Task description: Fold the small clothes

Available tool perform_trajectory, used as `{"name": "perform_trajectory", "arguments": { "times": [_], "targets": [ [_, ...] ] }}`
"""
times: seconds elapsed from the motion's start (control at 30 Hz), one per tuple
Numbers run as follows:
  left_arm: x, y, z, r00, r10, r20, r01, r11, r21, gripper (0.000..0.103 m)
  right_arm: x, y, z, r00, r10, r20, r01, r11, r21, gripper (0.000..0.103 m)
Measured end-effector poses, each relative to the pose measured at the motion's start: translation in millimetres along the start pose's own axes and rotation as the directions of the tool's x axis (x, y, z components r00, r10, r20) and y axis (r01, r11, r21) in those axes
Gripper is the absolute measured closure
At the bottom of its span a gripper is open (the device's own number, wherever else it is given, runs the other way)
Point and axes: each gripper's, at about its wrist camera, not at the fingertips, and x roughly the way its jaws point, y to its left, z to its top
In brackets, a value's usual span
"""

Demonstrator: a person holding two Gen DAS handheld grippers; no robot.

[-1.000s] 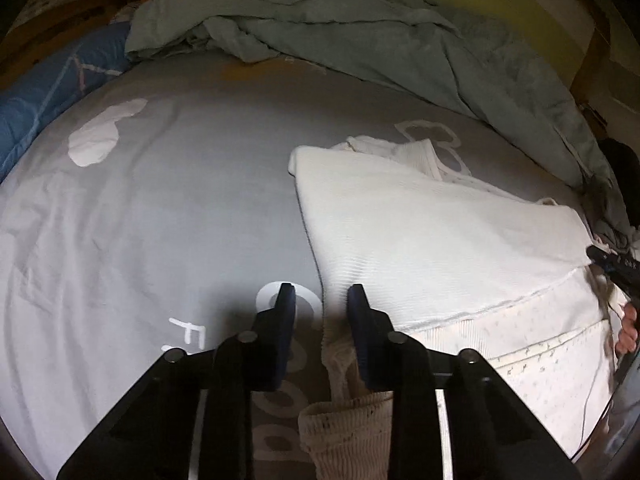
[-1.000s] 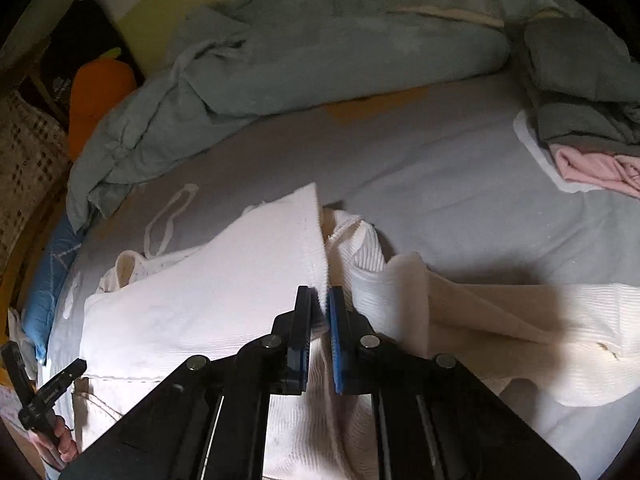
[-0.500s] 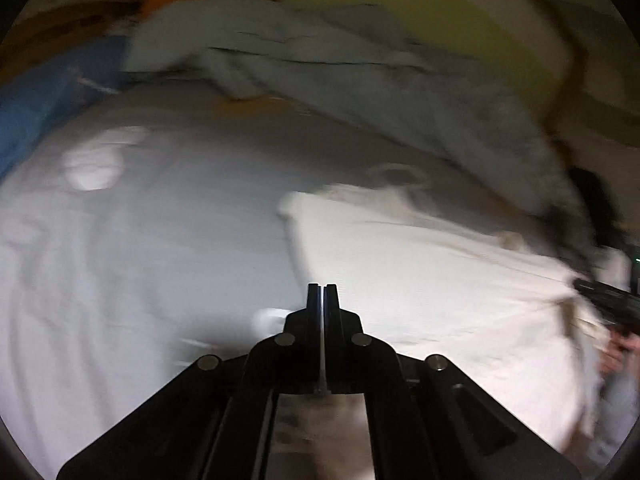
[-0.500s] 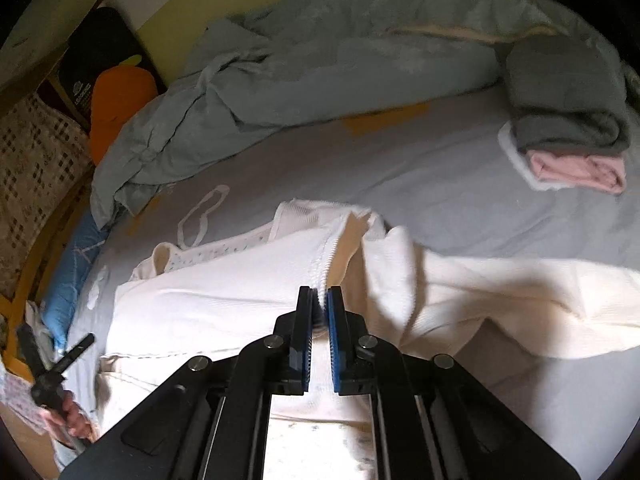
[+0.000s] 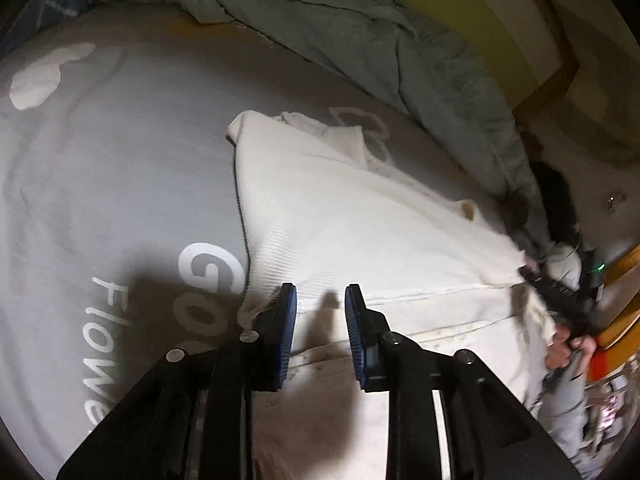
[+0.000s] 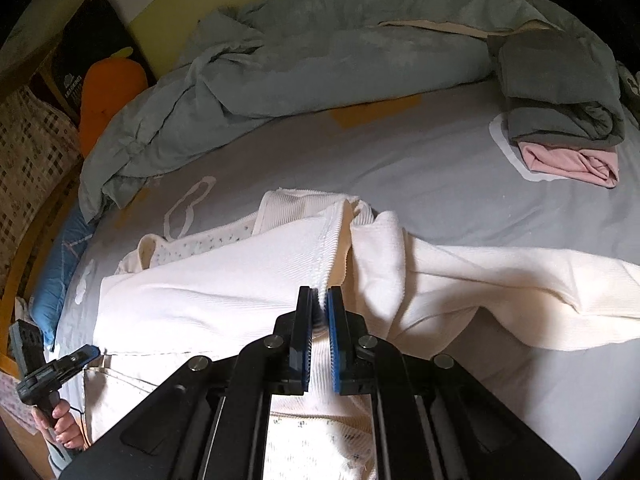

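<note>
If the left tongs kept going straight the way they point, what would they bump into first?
Most likely the white garment lying on the grey bedsheet. The left tongs, jaws opening with nothing gripped, aim down at its near edge, though exact depth is hard to judge.

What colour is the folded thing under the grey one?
Pink, seen best from the right wrist.

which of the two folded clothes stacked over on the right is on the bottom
The pink garment; it lies on the bed under the grey folded garment, only its edge showing.

Both wrist views look steeply down, close over the bed; both share the white garment.
</note>
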Motion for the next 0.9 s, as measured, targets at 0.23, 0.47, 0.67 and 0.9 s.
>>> {"name": "perform_trajectory", "arguments": {
  "times": [0.23, 0.47, 0.67, 0.9],
  "targets": [
    [13, -1, -3, 0.982, 0.185, -0.03, -0.185, 0.983, 0.007, 0.099, -9, 5, 2, 1.0, 0.009, 0.013, -0.008, 1.0, -0.021, 0.096],
    [11, -1, -6, 0.975, 0.219, -0.033, -0.219, 0.976, 0.001, 0.099, -2, -4, -1, 1.0, -0.012, -0.007, 0.012, 1.0, -0.019, 0.096],
    [3, 5, -7, 0.972, 0.235, -0.01, -0.235, 0.972, 0.0, 0.099, 13, -17, -12, 0.996, -0.067, -0.066, 0.064, 0.997, -0.045, 0.096],
    [-13, -12, -10, 0.974, 0.192, 0.124, -0.201, 0.977, 0.067, 0.086, -43, -25, -26, 0.986, -0.112, 0.127, 0.123, 0.989, -0.085, 0.037]
  ]
}}
